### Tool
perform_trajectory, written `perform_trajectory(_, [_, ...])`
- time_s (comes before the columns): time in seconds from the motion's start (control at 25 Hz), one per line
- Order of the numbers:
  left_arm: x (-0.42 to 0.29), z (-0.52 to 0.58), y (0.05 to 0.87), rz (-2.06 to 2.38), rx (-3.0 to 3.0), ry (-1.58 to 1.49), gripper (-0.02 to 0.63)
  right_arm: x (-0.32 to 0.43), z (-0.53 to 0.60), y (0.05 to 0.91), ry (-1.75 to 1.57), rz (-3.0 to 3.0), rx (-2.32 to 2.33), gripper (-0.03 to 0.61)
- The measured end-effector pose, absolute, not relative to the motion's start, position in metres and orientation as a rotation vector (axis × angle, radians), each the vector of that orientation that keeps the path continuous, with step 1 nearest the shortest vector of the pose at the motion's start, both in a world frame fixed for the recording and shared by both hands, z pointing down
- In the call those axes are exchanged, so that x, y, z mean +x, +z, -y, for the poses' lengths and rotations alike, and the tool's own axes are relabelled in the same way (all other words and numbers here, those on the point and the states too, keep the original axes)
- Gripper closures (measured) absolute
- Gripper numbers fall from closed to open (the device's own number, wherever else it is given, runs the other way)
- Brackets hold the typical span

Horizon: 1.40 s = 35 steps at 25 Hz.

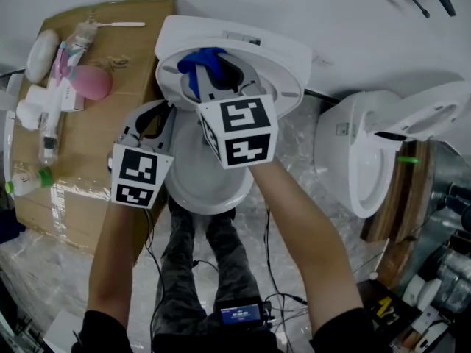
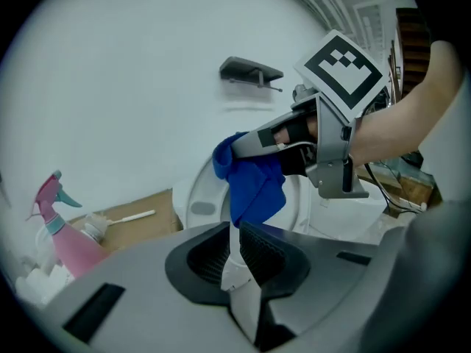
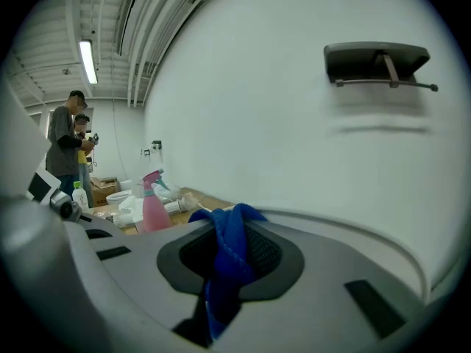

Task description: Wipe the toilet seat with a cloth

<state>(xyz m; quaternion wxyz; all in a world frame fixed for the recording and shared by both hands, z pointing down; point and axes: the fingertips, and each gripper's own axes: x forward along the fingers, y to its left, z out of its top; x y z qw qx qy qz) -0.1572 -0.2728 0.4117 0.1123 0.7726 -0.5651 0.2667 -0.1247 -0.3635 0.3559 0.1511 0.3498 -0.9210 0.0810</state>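
Note:
The white toilet [image 1: 210, 186] stands in the middle of the head view with its seat [image 1: 283, 87] tipped up toward the wall. My right gripper [image 1: 217, 76] is shut on a blue cloth [image 1: 197, 61] and holds it against the raised seat's inner face. In the right gripper view the cloth [image 3: 228, 259] hangs bunched between the jaws. My left gripper [image 1: 163, 112] is at the seat's left rim. Its jaws [image 2: 237, 237] stand close together with a thin white edge of the seat [image 2: 197, 197] clamped between them. The cloth [image 2: 254, 182] hangs just above them.
Left of the toilet, a cardboard sheet [image 1: 96, 131] carries a pink spray bottle [image 1: 90, 81], small bottles and a white brush. A second toilet [image 1: 364, 157] stands at the right. A black bracket [image 3: 379, 61] is on the wall. Two people [image 3: 70, 145] stand far off.

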Motion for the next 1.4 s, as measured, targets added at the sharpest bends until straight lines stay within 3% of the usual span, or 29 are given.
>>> perform_trajectory(0.56, [-0.177,0.25,0.432,1.601,2.222,0.681,0.566,-0.195,0.346,0.406,0.321,2.609,0.8,0.517])
perform_trajectory(0.92, [-0.192,0.247,0.443,1.606,2.179,0.649,0.566,-0.202,0.336,0.412,0.327,2.66,0.751,0.517])
perform_trajectory(1.4, [-0.193,0.246,0.45,1.572,2.167,0.631,0.566,-0.211,0.321,0.497,0.383,2.519,0.675,0.517])
